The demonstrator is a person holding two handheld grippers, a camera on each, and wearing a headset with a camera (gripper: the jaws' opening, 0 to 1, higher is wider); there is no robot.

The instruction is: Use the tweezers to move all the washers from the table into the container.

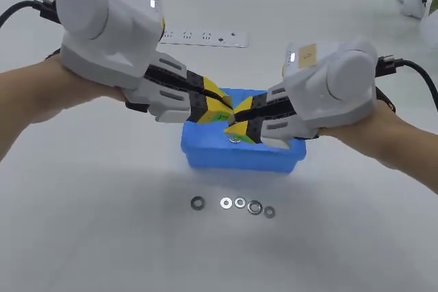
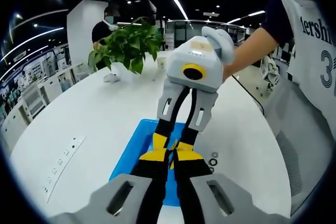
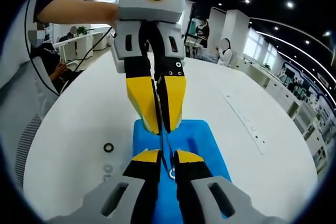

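Over the blue container (image 1: 233, 160), my left gripper (image 1: 226, 109) and my right gripper (image 1: 237, 125) meet tip to tip. In the right gripper view thin tweezers (image 3: 163, 139) run from the left gripper (image 3: 160, 127) down through my right gripper (image 3: 167, 156), and both are shut on them. The tweezers' tip holds a washer (image 3: 171, 173) above the container (image 3: 202, 142). Several washers (image 1: 239, 204) lie in a row on the white table in front of the container. Two of these washers (image 2: 212, 159) lie beside the container (image 2: 135, 153).
A white power strip (image 1: 202, 36) lies on the table behind the container. A potted plant (image 2: 128, 45) stands at the far edge of the table. The person's hands and forearms flank the work. Other people sit at desks in the background.
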